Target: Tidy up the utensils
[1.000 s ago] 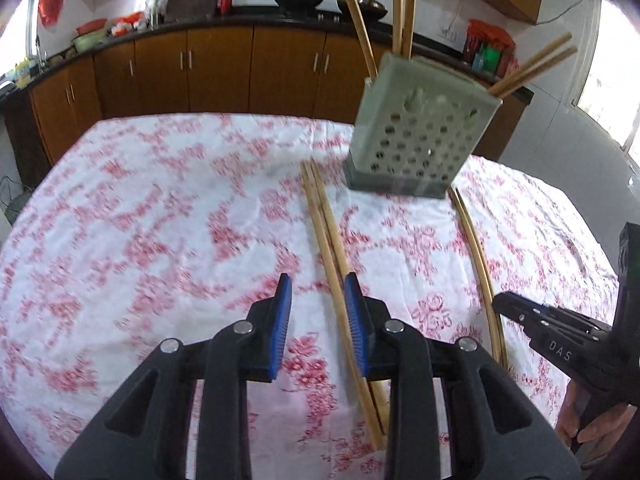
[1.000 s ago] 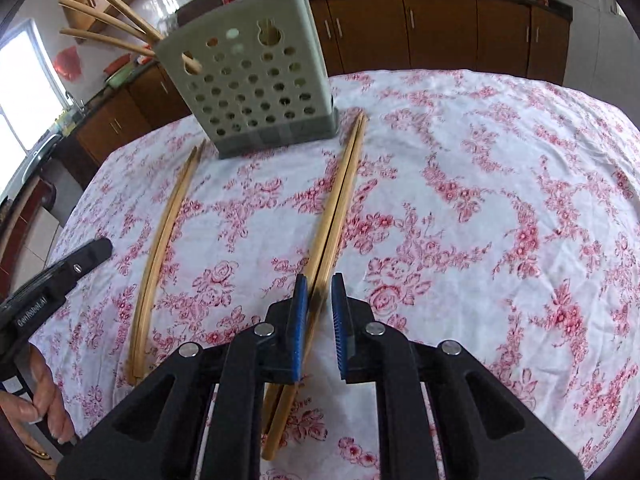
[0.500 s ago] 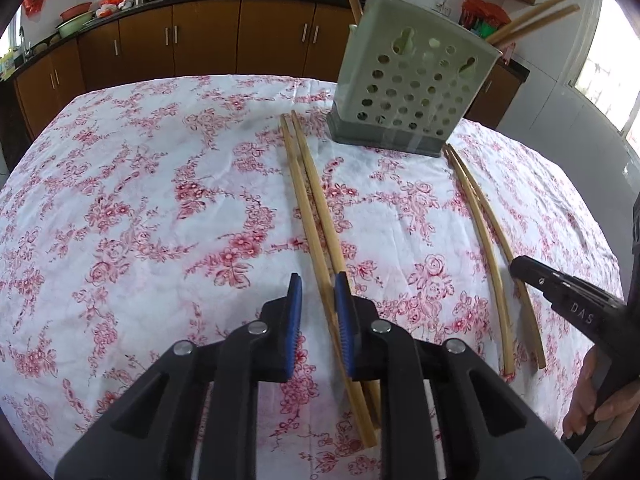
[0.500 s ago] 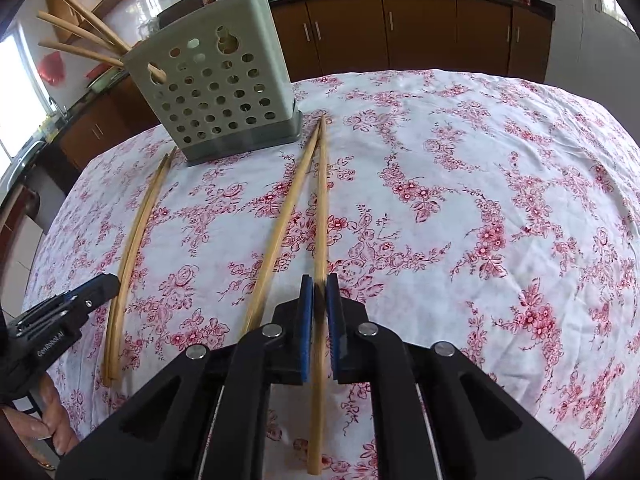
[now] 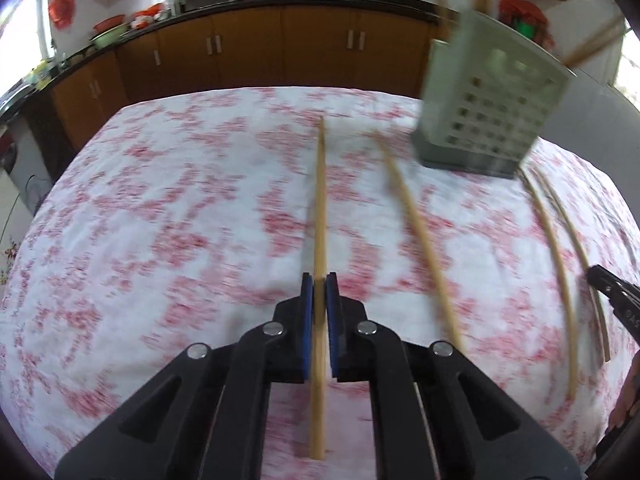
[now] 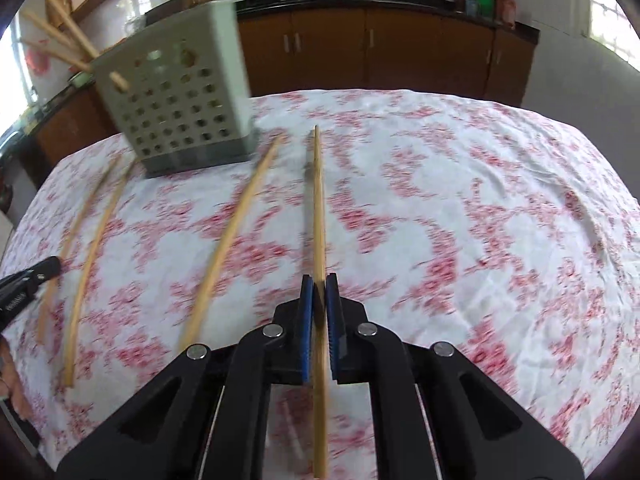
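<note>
My left gripper [image 5: 319, 286] is shut on a bamboo chopstick [image 5: 320, 208] and holds it lengthwise between the blue pads. My right gripper [image 6: 319, 288] is shut on another bamboo chopstick [image 6: 318, 208] the same way. A grey perforated utensil holder [image 5: 488, 116] with several chopsticks standing in it is at the far right of the floral tablecloth; it also shows in the right wrist view [image 6: 176, 108]. A loose chopstick [image 5: 420, 236] lies on the cloth beside the left gripper. Another loose one [image 6: 232, 232] lies left of the right gripper.
A pair of chopsticks [image 5: 560, 256] lies right of the holder, near the other gripper's tip [image 5: 612, 292]; the pair also shows in the right wrist view [image 6: 92, 248]. Brown kitchen cabinets [image 5: 248, 48] and a counter with pots stand behind the table.
Both grippers closed on a chopstick each and lifted it, splitting each pair. The views swung, so the holder now sits off to the side.
</note>
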